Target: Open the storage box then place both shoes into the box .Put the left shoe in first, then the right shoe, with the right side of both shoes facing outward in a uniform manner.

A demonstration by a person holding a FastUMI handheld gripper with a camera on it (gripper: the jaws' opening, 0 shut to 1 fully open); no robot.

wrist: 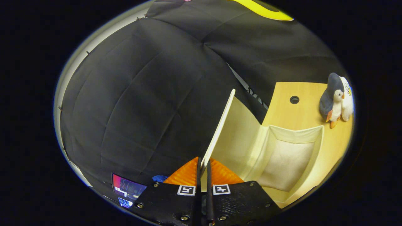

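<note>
My gripper (203, 168) is shut on the near edge of the storage box lid (220, 128), a thin cream panel that stands raised on edge between the two fingers. To the right of the lid lies the open storage box (318, 141), cream-walled, with a pale fabric lining (287, 163) inside and nothing lying in it. The box rests on a light wooden table (309, 103). No shoe lies ahead of the fingers.
A plush penguin (336, 97) stands on the table beyond the box's far right corner, near a round cable hole (294, 99). Black cloth wall (141, 100) hangs to the left of the lid. A lit screen (127, 190) and a blue object (160, 178) sit low beside the left finger.
</note>
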